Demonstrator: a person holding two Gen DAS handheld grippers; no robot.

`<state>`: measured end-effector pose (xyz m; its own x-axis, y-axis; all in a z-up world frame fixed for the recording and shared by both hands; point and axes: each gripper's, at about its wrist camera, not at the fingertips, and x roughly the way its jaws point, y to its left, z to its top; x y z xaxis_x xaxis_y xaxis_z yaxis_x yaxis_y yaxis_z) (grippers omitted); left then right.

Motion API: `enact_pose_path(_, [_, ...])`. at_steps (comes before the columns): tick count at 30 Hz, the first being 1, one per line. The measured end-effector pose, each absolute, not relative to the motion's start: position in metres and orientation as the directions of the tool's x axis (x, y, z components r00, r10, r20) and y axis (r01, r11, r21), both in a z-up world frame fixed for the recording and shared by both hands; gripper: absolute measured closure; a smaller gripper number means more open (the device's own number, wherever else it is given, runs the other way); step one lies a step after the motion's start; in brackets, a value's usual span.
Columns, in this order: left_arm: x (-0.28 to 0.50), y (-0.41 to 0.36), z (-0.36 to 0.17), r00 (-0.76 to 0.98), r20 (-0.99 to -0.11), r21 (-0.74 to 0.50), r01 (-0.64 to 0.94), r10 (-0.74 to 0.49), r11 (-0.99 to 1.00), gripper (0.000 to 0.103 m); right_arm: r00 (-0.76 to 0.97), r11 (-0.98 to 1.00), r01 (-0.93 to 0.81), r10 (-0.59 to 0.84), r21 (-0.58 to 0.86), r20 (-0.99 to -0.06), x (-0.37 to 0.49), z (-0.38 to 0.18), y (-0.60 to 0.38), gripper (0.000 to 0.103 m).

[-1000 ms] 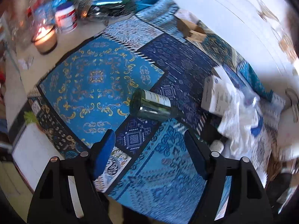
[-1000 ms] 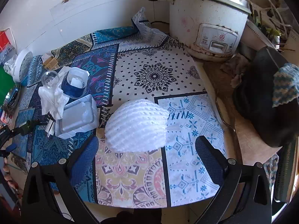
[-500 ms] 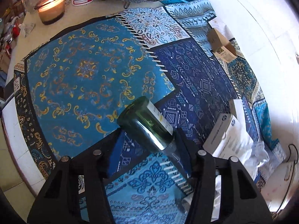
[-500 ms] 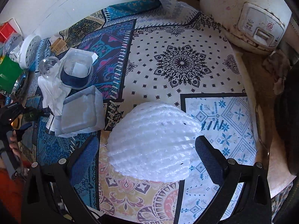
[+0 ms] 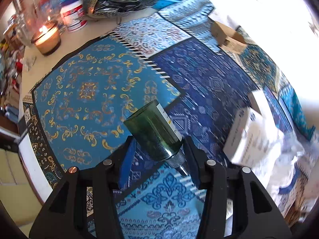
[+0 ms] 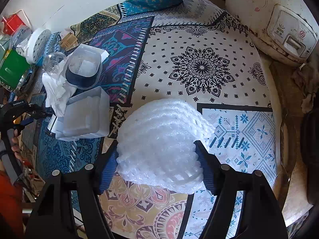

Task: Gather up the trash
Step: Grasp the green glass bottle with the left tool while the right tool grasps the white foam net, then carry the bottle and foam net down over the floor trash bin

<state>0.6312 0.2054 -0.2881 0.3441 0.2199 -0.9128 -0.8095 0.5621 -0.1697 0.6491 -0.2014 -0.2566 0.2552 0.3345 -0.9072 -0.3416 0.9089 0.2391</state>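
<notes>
A dark green glass bottle (image 5: 151,127) with a white label lies between the fingers of my left gripper (image 5: 159,142), base pointing away, neck back between the jaws. The jaws are closing and both blue pads touch its sides. In the right wrist view a white foam fruit net (image 6: 161,131) sits domed on the patterned cloth (image 6: 201,67). My right gripper (image 6: 156,149) is closing on it, and both pads dent its lower edges. The left gripper (image 6: 22,109) also shows at the far left of that view.
A lit candle (image 5: 46,37), a white jar (image 5: 73,18) and a metal tray stand far left. A white carton (image 5: 245,137), crumpled paper and a cardboard box (image 5: 227,34) lie right of the bottle. Plastic tubs (image 6: 85,115), a glass (image 6: 53,63) and a rice cooker (image 6: 279,20) surround the net.
My left gripper moved up to the bottle and its jaws narrowed around it. The right gripper came down over the foam net and its wide jaws closed onto its sides.
</notes>
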Motion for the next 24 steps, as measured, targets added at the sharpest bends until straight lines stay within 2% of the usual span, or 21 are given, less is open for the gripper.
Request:
enact_pose_path(4, [0.630,0.186,-0.278,0.370,-0.898,-0.144,-0.759,0.239,0.635,0.056,0.280,0.907,-0.358,0.332,0.223,-0.901,0.645,-0.251,-0.205,0.045])
enact_pose_path(9, [0.625,0.162,-0.262,0.410,-0.880,-0.120,-0.681,0.241,0.723,0.057,0.310,0.911,-0.344,0.340,0.228,-0.888,0.639,-0.242,-0.211,0.050])
enact_pose_path(24, [0.560,0.113,-0.218,0.571,-0.812,-0.154,-0.411,0.122,0.899,0.059,0.454,0.936,-0.298,0.313,0.189,-0.834,0.558,-0.196,-0.186,0.050])
